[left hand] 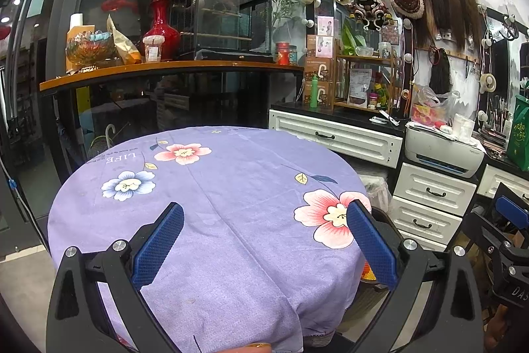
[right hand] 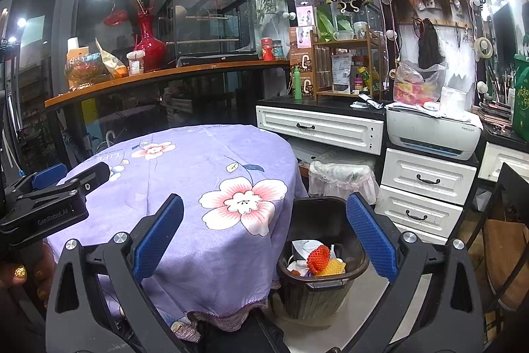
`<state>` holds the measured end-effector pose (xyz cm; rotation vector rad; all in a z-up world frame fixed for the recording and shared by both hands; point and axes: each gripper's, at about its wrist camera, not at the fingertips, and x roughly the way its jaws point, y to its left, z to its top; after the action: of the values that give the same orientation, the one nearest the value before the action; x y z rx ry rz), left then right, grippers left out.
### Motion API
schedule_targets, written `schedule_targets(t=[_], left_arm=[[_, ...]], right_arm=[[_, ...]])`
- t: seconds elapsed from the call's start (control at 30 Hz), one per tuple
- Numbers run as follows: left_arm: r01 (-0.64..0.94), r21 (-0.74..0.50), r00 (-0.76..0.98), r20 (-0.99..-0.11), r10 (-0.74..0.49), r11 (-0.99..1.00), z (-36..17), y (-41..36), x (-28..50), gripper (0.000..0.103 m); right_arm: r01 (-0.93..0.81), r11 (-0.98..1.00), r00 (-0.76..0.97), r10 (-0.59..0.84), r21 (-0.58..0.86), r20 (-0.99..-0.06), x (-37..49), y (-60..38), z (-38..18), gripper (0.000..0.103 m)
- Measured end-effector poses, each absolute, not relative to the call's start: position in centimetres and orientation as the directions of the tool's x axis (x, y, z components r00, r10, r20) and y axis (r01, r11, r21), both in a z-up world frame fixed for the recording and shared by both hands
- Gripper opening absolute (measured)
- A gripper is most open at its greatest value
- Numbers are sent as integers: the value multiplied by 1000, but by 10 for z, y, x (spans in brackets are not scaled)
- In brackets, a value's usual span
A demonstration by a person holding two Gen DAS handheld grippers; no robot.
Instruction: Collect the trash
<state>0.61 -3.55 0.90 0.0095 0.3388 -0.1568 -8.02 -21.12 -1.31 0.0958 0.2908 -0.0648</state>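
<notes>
A dark trash bin (right hand: 322, 283) stands on the floor at the right of the round table (right hand: 185, 187). It holds white paper, an orange foam net (right hand: 319, 258) and a yellow net. My right gripper (right hand: 264, 240) is open and empty, above the table's right edge and the bin. My left gripper (left hand: 264, 243) is open and empty above the bare purple floral tablecloth (left hand: 215, 204). In the left wrist view the bin (left hand: 370, 277) peeks out past the table's right edge. The left gripper also shows in the right wrist view (right hand: 66, 184), and the right gripper in the left wrist view (left hand: 509, 220).
White drawer cabinets (right hand: 420, 187) and a printer (right hand: 433, 131) stand at the right. A lace-covered stool (right hand: 340, 177) sits behind the bin. A wooden shelf (left hand: 165, 71) with a red vase (left hand: 162, 28) and a glass case runs behind the table. A chair (right hand: 502, 237) is at far right.
</notes>
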Motion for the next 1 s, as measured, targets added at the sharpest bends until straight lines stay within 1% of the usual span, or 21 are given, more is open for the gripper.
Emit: schedule_targets(t=[0.7,1.0], left_arm=[[162,5,929,-337,-151,987,6,-36,9,97],[167,-1,921,-356,-156,986,3,-37,12,97]], right_arm=[[76,993,955,-47,86,-294,-80,-210,-15,97],[76,993,954,-47,87,-295,-79,-210,-15,97]])
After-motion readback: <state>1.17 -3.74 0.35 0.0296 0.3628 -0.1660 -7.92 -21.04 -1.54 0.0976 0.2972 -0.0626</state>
